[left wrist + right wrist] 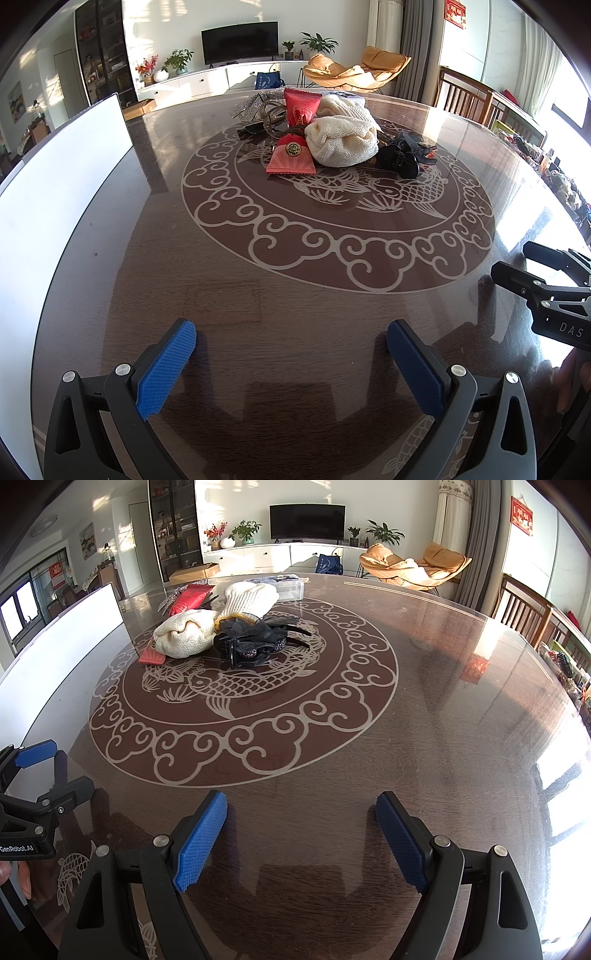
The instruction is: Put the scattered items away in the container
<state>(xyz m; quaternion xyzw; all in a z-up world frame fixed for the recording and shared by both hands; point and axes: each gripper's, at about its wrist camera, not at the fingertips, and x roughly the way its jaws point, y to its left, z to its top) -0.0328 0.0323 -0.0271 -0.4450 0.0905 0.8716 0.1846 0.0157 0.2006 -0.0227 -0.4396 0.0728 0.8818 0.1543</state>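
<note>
Left gripper (291,343): wide open, empty.
Right gripper (301,818): wide open, empty.
Pile: packet (291,157), cloths (343,142), clip (251,642) at table (424,738) centre.
Box (284,583): behind pile.
Risk: tangled clip may drag neighbours; packet may slip.

- A home's living and dining room.
- Round dark table (424,709) in front; beyond it a television (307,521) on a white sideboard (273,554).
- Potted plants (244,530) flank the television; orange lounge chair (413,568) to its right.

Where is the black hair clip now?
In the right wrist view the black hair clip lies on the table's fish pattern, right of the cream knitted bundle, touching it.
</note>
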